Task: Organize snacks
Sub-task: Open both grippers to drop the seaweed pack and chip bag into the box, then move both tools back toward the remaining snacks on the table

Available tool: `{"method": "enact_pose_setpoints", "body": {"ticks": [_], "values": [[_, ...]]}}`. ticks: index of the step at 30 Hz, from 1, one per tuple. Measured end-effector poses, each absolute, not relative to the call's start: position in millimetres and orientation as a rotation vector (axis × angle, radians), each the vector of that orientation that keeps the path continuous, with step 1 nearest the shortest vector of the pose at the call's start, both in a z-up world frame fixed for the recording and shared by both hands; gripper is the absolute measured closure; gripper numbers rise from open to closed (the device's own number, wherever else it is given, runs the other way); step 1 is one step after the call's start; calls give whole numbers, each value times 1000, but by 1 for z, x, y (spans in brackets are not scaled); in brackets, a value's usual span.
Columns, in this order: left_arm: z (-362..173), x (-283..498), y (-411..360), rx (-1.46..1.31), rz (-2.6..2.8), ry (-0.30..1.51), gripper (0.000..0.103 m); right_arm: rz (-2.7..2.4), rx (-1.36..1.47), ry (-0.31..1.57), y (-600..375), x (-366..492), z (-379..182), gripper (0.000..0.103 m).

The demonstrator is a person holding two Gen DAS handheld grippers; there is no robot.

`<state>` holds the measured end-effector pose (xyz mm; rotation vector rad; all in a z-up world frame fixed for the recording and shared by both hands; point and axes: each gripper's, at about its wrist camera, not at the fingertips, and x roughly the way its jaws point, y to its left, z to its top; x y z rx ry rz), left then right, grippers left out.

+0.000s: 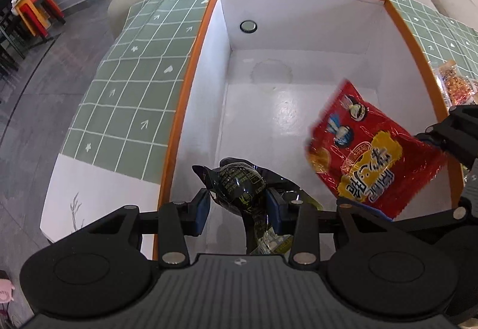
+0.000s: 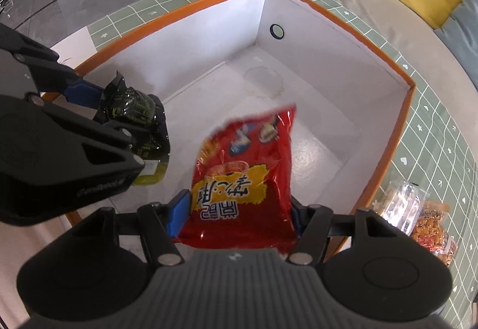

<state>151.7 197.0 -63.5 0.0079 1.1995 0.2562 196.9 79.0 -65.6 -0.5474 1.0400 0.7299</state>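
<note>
Over the white, orange-rimmed box [image 1: 298, 108], its floor bare, my left gripper [image 1: 237, 206] clamps a black-green snack packet [image 1: 239, 185] while my right gripper [image 2: 236, 217] pinches a red snack bag [image 2: 248, 167]. Only the right wrist view shows clear packets of orange snacks [image 2: 418, 224] on the green checked cloth [image 2: 442, 132] beside the box.

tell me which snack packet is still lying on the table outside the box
The clear packet of orange snacks on the green tablecloth, beside the orange-rimmed box. The red packet and the black packet are each held in a claw over the box.
</note>
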Motion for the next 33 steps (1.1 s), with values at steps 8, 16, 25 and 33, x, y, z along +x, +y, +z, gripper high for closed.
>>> {"method": "enact_pose_setpoints", "body": {"ticks": [8, 16, 25, 33], "values": [[-60, 149, 199, -26, 251, 1178, 50, 719, -555, 1005, 79, 196, -62, 41], [-53, 144, 191, -17, 247, 1138, 47, 695, -571, 917, 73, 185, -46, 29], [-37, 135, 185, -27, 245, 1090, 36, 653, -583, 845, 57, 177, -27, 21], [-15, 123, 163, -3, 226, 1003, 35, 590, -505, 784, 23, 164, -5, 20]]}}
